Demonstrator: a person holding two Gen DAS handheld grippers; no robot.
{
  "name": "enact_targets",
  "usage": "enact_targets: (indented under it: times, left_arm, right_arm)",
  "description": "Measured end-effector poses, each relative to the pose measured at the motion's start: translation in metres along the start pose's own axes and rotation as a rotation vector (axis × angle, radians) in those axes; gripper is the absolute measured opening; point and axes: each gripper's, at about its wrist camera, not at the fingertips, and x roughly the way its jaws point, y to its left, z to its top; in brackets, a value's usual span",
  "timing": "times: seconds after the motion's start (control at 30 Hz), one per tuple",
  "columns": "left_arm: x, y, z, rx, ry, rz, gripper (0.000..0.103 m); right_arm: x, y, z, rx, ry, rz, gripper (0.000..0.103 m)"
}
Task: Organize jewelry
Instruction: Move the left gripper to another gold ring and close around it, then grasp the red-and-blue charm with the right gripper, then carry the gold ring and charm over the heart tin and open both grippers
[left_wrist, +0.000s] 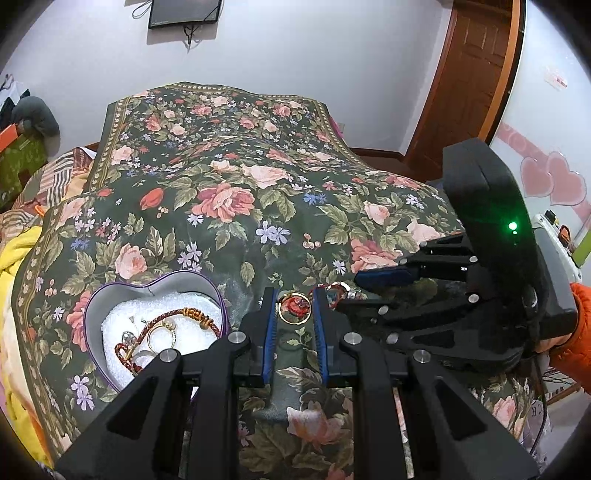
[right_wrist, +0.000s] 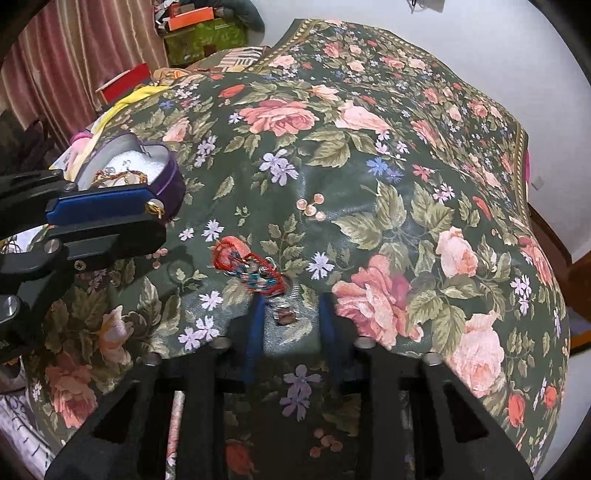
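We are working over a bed draped in a dark floral cloth (left_wrist: 229, 177), and everything that matters sits near its front edge. The biggest piece is the heart-shaped box (left_wrist: 110, 295), purple outside and white-lined, lying to the left of our left gripper (left_wrist: 294, 306); it already holds a braided cord bracelet (left_wrist: 177, 317) and a gold ring (left_wrist: 162, 334). Our right gripper (right_wrist: 291, 314) comes in from the right, close beside the left one.

The loose jewelry is smaller and harder to read. A gold ring with a red centre (left_wrist: 293, 308) lies on the cloth between the left gripper's fingers, whose jaws stand spread on either side of it, not yet touching as far as we can tell. In the right wrist view a red thread bracelet (right_wrist: 247, 266) with small beads lies just ahead of the right gripper, and a tiny dark stud (right_wrist: 285, 316) sits between its spread jaws; motion blur hides finer detail.

The risks we judge from here:
- The cloth is soft and wrinkled, so closing may pinch fabric along with the ring or push it under.
- The two grippers are crowded and could knock each other or scatter the pieces.
- The red thread could snag on a finger and drag.
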Motion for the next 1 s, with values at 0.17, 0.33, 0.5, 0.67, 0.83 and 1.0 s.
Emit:
enact_targets:
  times: [0.17,0.33,0.5,0.67,0.83,1.0]
  left_arm:
    - [-0.004,-0.001,-0.001,-0.004,-0.004,0.002,0.018]
    - [-0.013,-0.003,-0.001,-0.002,-0.015,0.008,0.018]
    - [-0.024,-0.007,0.001,0.001,-0.032,0.013,0.018]
    - [-0.041,-0.013,0.004,0.009,-0.06,0.02,0.018]
    - [-0.057,-0.016,0.006,0.014,-0.086,0.029,0.018]
    - [-0.074,-0.015,0.007,0.013,-0.113,0.044,0.018]
  right_arm:
    - [-0.006,-0.003,-0.004,0.03,-0.016,0.023,0.013]
    - [-0.018,-0.002,-0.007,0.042,-0.04,0.013,0.013]
    - [-0.035,-0.003,-0.008,0.046,-0.07,-0.01,0.013]
    - [-0.055,0.0,-0.007,0.052,-0.111,-0.021,0.013]
    - [-0.076,0.008,-0.003,0.043,-0.16,-0.023,0.013]
    - [-0.092,0.016,0.003,0.046,-0.209,-0.008,0.013]
